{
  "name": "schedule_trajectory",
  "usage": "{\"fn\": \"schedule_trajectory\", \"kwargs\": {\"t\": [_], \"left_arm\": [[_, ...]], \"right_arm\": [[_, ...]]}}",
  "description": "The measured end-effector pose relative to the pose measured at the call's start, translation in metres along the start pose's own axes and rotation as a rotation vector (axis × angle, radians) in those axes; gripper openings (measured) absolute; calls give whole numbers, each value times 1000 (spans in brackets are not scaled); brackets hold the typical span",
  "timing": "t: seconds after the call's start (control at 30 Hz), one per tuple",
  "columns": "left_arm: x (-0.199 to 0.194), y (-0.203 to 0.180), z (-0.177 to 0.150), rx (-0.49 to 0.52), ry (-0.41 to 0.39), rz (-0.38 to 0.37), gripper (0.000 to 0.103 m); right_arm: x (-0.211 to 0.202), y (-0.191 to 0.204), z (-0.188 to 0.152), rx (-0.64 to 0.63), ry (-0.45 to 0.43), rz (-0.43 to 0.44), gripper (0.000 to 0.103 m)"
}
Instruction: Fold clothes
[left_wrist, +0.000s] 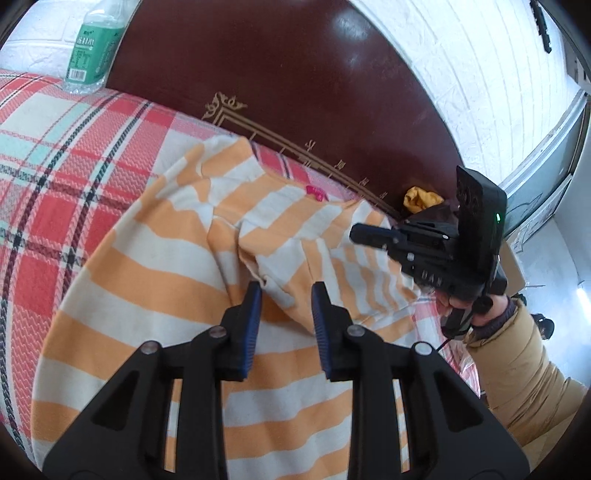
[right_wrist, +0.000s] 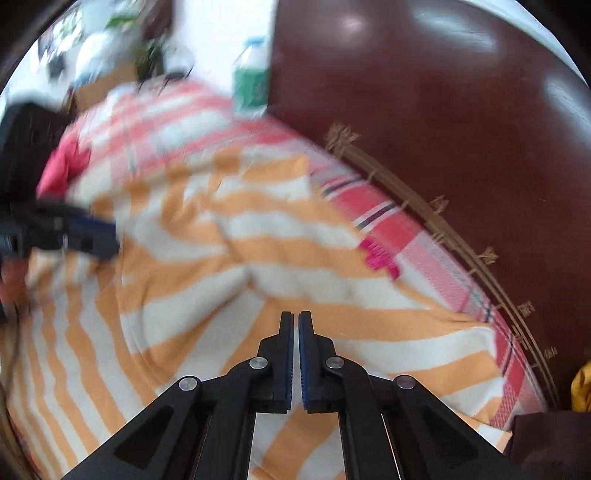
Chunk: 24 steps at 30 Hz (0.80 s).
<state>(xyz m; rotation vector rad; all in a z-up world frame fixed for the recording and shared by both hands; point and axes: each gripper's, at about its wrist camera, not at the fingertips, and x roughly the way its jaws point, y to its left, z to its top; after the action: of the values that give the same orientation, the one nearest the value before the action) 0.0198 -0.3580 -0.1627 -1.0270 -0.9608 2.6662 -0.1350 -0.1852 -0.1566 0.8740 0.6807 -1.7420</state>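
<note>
An orange-and-white striped garment (left_wrist: 155, 280) lies rumpled on a red plaid bedspread (left_wrist: 55, 147), with a pink tag (left_wrist: 316, 192) near its far edge. My left gripper (left_wrist: 286, 291) is open, its blue pads just above a fold of the garment. My right gripper (left_wrist: 364, 234) shows at the right of the left wrist view, hovering over the garment's right part. In the blurred right wrist view the right gripper (right_wrist: 296, 317) is shut with nothing between the pads, above the garment (right_wrist: 221, 258). The left gripper (right_wrist: 92, 232) shows at the left there.
A dark red headboard (left_wrist: 295, 74) with gold trim borders the bed at the back. A green-labelled water bottle (left_wrist: 96, 44) stands at the far left corner. A yellow cloth (left_wrist: 421, 199) sits by the headboard at right. A red item (right_wrist: 62, 166) lies at the left.
</note>
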Motion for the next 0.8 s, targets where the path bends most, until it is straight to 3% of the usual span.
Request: {"fn": "schedule_trajectory", "kwargs": {"t": [0.07,0.13,0.27,0.3,0.4,0.43,0.47,0.5,0.7,0.8], "left_arm": [[2,0,-1,1,13,-1,29],[4,0,-3,13,34,4,29],[10,1,-6,26,77,5,34],[13,0,-6,28,85,5,44],[20,-3,-7,45,107,8,45],[21,-4,-7,49,105,16,41],[22,-5,-7,52,103,25,35],[21,-6,-6,51,95,25,20],[3,-4,3,12,-2,-26,19],[0,1,4,-3,-14,-4,19]], "right_arm": [[-1,-14,5,86,-35,-13,3],[6,-19,6,123,-24,58,9],[24,5,4,-12,53,113,46],[30,11,4,-43,80,118,46],[45,23,0,-108,134,99,41],[46,25,1,-118,138,89,29],[46,27,1,-123,136,79,6],[45,28,2,-128,135,68,4],[15,13,13,-43,10,17,3],[21,-2,20,53,-26,5,3]]}}
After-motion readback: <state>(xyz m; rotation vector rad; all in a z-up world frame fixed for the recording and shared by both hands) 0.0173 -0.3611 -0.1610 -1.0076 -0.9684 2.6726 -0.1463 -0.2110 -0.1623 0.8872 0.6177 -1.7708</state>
